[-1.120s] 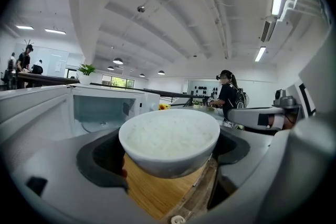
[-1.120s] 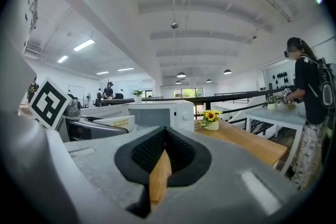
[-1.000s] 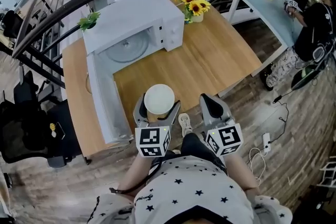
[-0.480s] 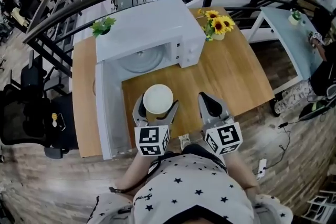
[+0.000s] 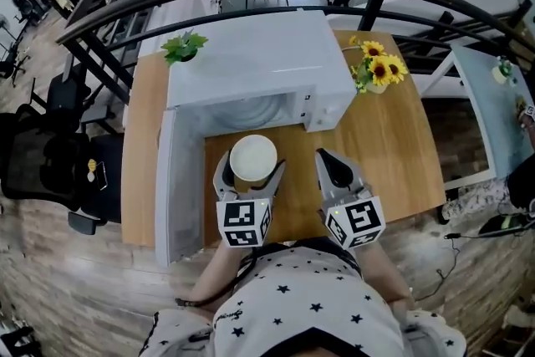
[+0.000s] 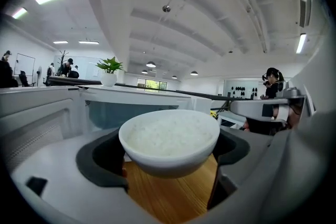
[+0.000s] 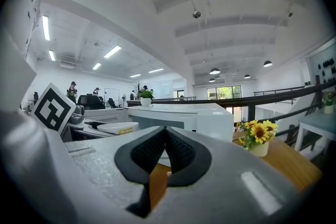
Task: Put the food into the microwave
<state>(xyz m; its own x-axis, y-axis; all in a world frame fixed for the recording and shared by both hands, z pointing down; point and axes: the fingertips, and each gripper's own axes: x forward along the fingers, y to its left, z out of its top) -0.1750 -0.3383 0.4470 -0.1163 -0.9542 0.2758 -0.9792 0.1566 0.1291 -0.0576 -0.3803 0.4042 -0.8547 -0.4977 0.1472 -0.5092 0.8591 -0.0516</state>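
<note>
Bowl (image 5: pixel 252 157) of rice is clamped in the left gripper (image 5: pixel 250 173), held over the table (image 5: pixel 393 138) just before the microwave (image 5: pixel 259 67), whose door (image 5: pixel 170 180) stands open. Right gripper (image 5: pixel 333 165) is empty, jaws together. Setting it inside remains.

No words, brands or numbers can be read. The cubes (image 5: pixel 243 223) on the left tool (image 5: pixel 251 170) and right tool (image 5: pixel 328 161) bear only black-and-white square patterns. A yellow label (image 7: pixel 128 131) on the bowl (image 7: pixel 116 126), middle left of the right gripper view, is too blurred to read.
</note>
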